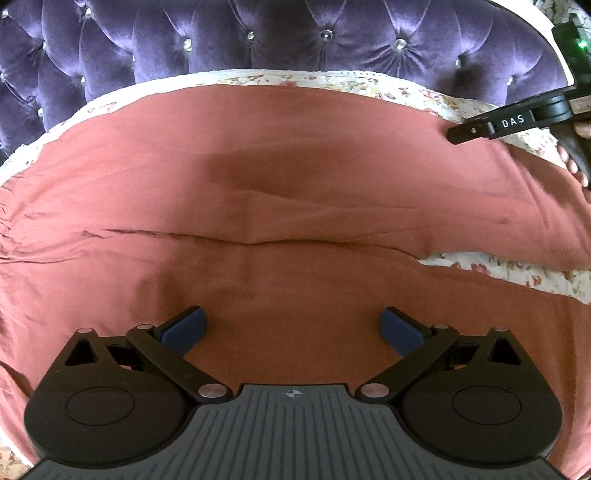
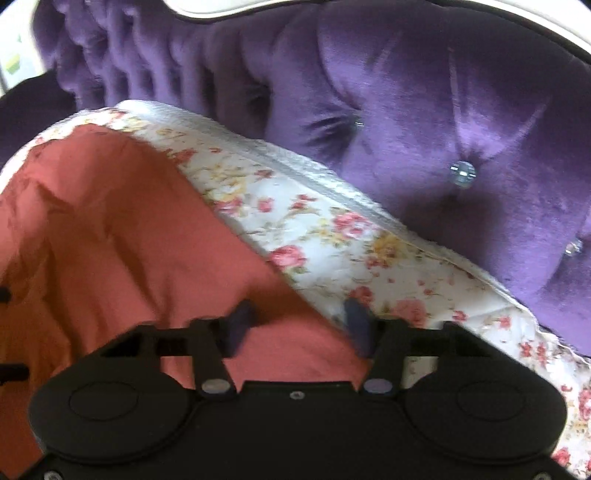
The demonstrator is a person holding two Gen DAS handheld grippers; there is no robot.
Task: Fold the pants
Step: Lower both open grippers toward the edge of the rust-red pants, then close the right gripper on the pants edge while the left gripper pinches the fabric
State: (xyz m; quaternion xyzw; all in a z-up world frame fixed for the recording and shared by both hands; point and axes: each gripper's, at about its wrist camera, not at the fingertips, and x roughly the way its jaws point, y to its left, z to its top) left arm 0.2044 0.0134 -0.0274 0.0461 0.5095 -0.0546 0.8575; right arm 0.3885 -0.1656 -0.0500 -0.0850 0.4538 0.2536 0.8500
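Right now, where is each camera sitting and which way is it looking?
Left wrist: sits on the left gripper, looking down over the pants toward the purple headboard; its open fingers show, plus the right gripper.
Right wrist: sits on the right gripper, looking down at the pants' edge and the floral sheet; its fingers show.
Both share pants, sheet, headboard.

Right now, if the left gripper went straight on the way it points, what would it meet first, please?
Most likely the flat rust-red cloth pants on the bed: the left gripper stands wide open over them, nothing between. Depth is unclear.
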